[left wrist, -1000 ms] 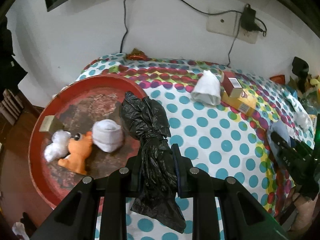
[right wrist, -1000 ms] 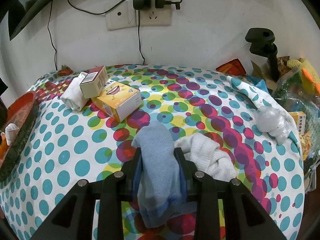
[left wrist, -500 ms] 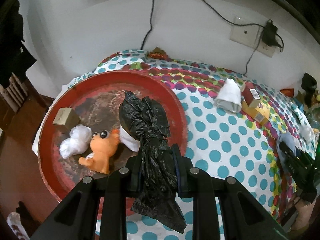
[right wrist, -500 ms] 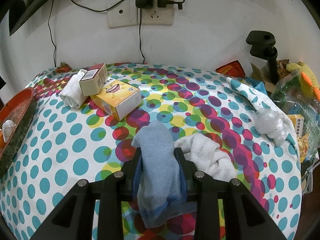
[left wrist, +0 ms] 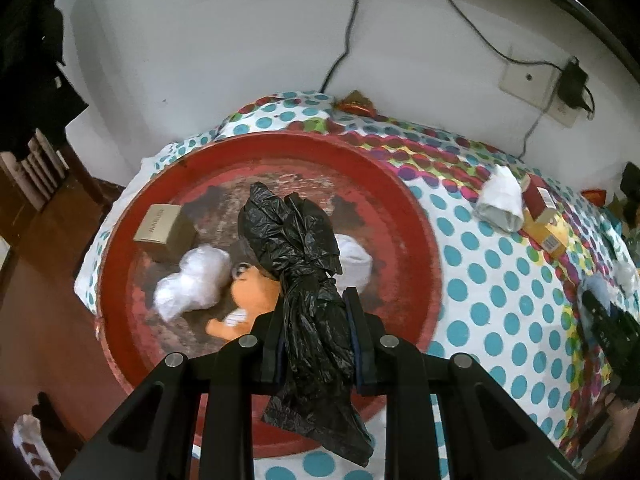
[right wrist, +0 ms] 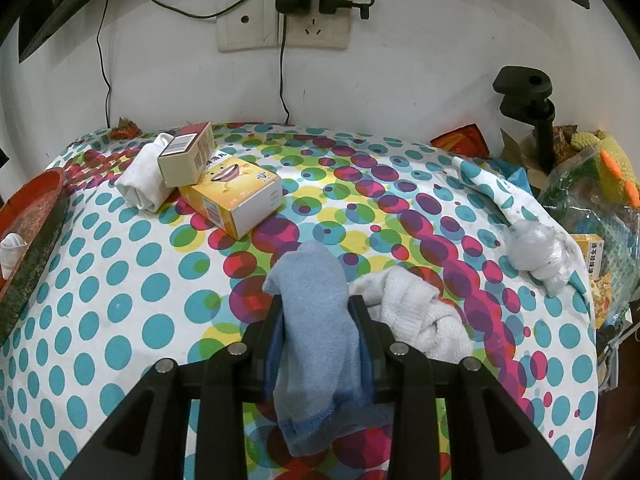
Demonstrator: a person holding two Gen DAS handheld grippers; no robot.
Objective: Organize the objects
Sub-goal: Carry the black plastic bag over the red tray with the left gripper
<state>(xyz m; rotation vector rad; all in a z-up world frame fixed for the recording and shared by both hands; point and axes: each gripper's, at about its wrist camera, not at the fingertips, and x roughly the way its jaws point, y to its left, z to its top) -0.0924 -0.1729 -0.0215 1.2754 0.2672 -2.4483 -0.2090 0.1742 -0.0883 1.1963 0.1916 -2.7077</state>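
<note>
My left gripper [left wrist: 316, 304] is shut on a crumpled black plastic bag [left wrist: 296, 248] and holds it above the round red tray [left wrist: 416, 216]. In the tray lie a tan box [left wrist: 164, 226], a white plastic wad [left wrist: 192, 284], an orange toy [left wrist: 248, 300] and a white roll [left wrist: 356, 260], partly hidden by the bag. My right gripper [right wrist: 318, 312] is shut on a light blue cloth [right wrist: 316, 312] above the dotted tablecloth [right wrist: 120, 304]. A white knitted cloth [right wrist: 416, 312] lies just right of it.
A yellow box [right wrist: 236, 196] with a red-and-cream box [right wrist: 186, 154] on it and a white roll [right wrist: 144, 180] sit at the back left. A clear plastic wad [right wrist: 536, 252], a clamp stand [right wrist: 528, 100] and bagged toys [right wrist: 600, 184] are at the right. The tray rim [right wrist: 32, 232] is far left.
My left gripper has carried the black bag leftward from the tray's right edge to over the tray's middle. The right gripper has barely moved with the blue cloth.
</note>
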